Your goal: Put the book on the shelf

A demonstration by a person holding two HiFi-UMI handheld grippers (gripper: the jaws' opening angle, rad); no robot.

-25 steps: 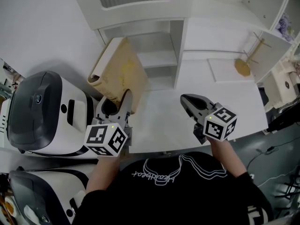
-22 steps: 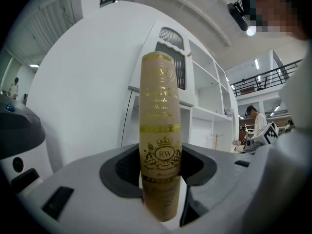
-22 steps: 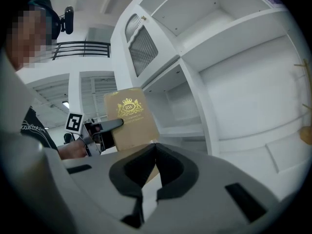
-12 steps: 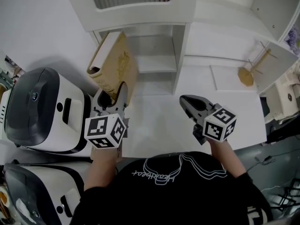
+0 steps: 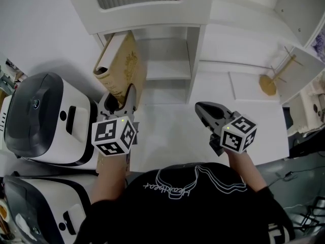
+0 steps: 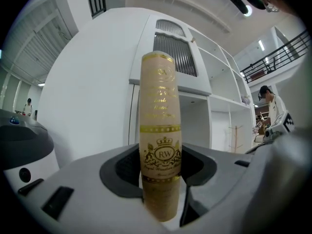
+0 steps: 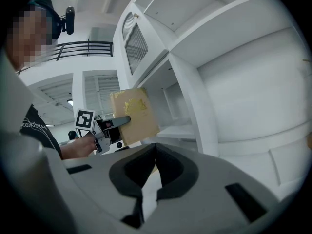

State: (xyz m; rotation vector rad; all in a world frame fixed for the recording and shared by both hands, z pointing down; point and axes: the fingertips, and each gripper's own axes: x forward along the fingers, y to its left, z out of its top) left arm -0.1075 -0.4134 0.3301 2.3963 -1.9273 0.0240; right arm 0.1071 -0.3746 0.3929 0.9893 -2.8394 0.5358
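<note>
A tan book (image 5: 122, 70) with gold print is held up in front of the left opening of the white shelf unit (image 5: 195, 44), tilted with its top toward the shelf. My left gripper (image 5: 124, 94) is shut on the book's lower edge. In the left gripper view the spine (image 6: 160, 130) stands upright between the jaws, with the shelf (image 6: 195, 116) behind it. My right gripper (image 5: 201, 109) hovers over the white table, shut, with nothing in it. The right gripper view shows the book (image 7: 134, 113) and left gripper (image 7: 122, 122) beside the shelf (image 7: 190, 91).
Two large white and grey machines (image 5: 45, 116) stand close on the left. A small wooden stand (image 5: 271, 78) sits at the right on the white table (image 5: 167, 131). A person (image 6: 270, 106) stands far off in the left gripper view.
My left gripper has carried the book up and away from me, closer to the shelf's left opening, and the book stands more upright. The right gripper has stayed put.
</note>
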